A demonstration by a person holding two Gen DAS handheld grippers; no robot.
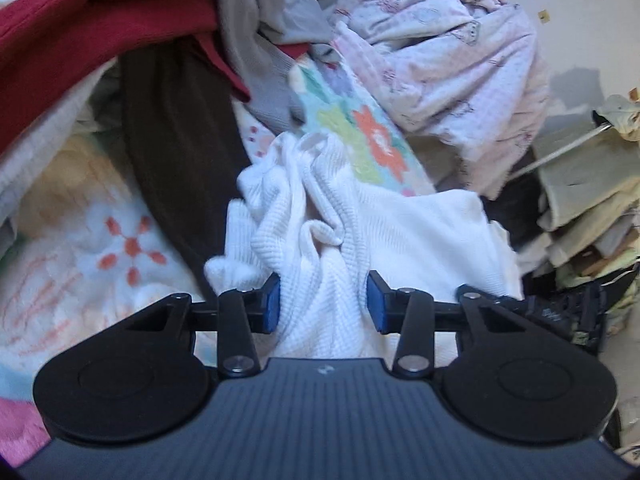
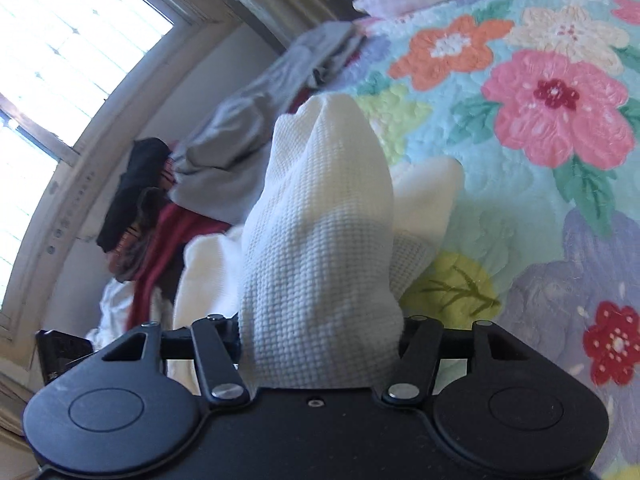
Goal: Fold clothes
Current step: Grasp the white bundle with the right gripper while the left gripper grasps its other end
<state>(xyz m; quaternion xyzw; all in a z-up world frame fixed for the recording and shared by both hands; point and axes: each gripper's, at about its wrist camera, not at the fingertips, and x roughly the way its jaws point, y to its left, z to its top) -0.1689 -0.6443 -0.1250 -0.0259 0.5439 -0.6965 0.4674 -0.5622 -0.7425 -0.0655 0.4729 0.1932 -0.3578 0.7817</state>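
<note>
the white waffle-knit garment (image 1: 348, 236) lies bunched on the floral quilt (image 2: 532, 128), in front of the heap of unfolded clothes (image 1: 132, 40), and both grippers are at it. the left gripper (image 1: 324, 304) has a thick fold of it between its blue pads (image 1: 273, 304); the cloth fills the gap, so i'd call that a grasp, though a loose one. the right gripper (image 2: 320, 344) has cloth mounded over its mouth and its fingertips are hidden, so i cannot tell if it grips. to do this well, each should hold one edge only, then draw apart until the cloth goes flat.
</note>
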